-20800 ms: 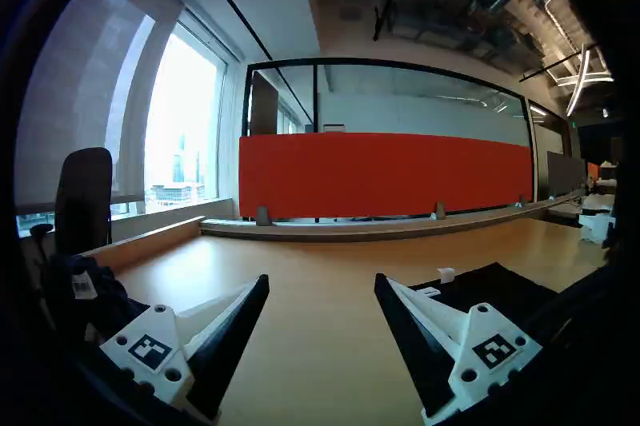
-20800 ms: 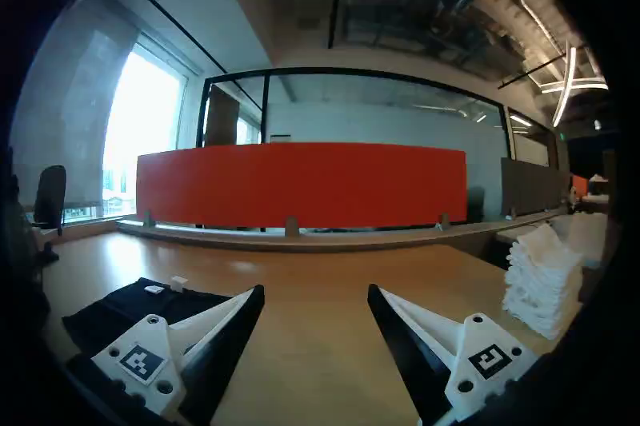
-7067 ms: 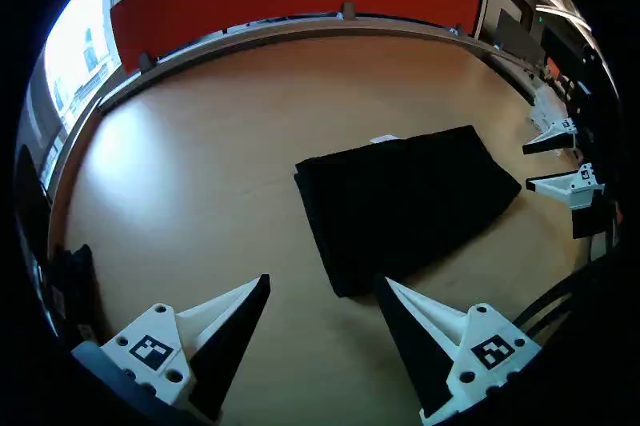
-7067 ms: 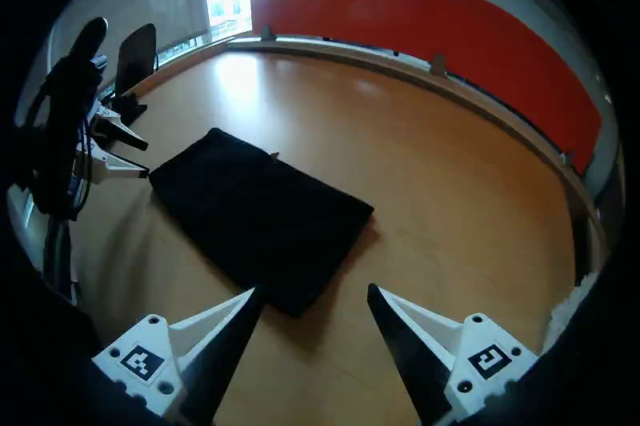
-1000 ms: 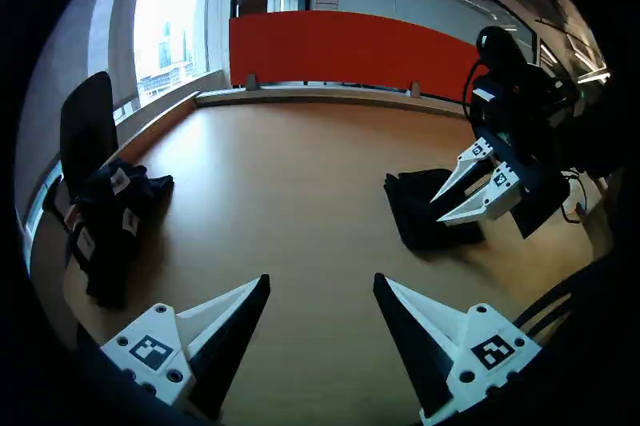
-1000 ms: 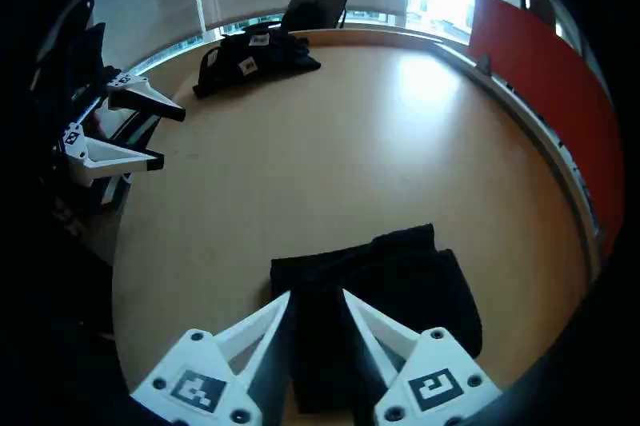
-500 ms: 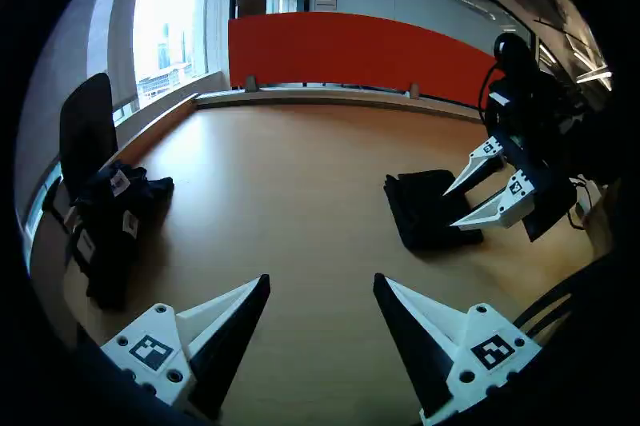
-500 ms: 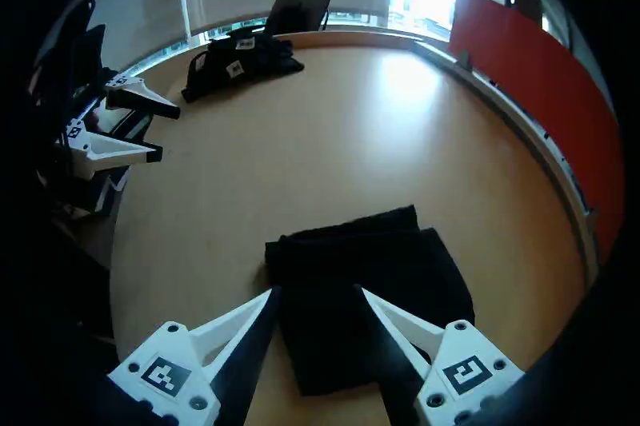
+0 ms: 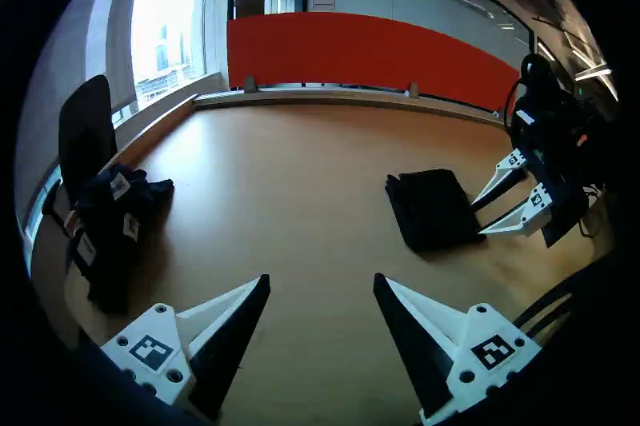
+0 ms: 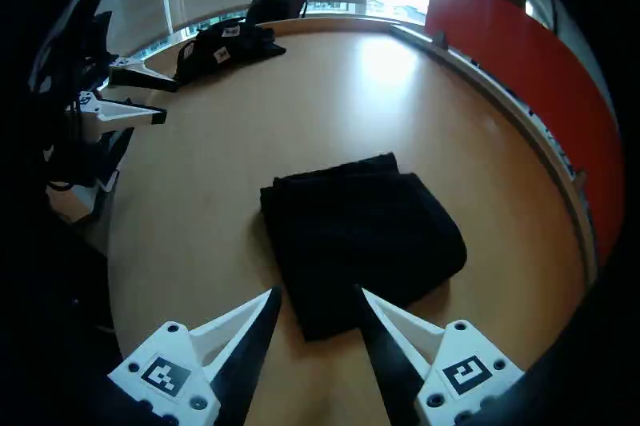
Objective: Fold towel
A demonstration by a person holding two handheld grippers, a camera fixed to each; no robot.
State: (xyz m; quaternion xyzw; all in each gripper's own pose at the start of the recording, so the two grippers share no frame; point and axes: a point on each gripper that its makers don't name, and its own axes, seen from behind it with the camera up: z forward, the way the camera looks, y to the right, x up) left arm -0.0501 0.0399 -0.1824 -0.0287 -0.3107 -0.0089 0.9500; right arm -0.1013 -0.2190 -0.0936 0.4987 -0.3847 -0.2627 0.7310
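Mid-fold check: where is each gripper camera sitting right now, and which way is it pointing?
Left gripper view: low over the table, facing the red divider; own left gripper open in front, right gripper farther off.
Right gripper view: above the folded towel, tilted down; own jaws open at its near edge.
Shared: towel, table, dark cloth pile, both grippers.

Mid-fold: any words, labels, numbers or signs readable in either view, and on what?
No text can be read.
White tags on the dark clothes pile: too small to read.
Small sign above the orange partition: blurred.
Squares on the left hand-held gripper and right hand-held gripper: patterned markers, no letters.
Black towel: no print visible.
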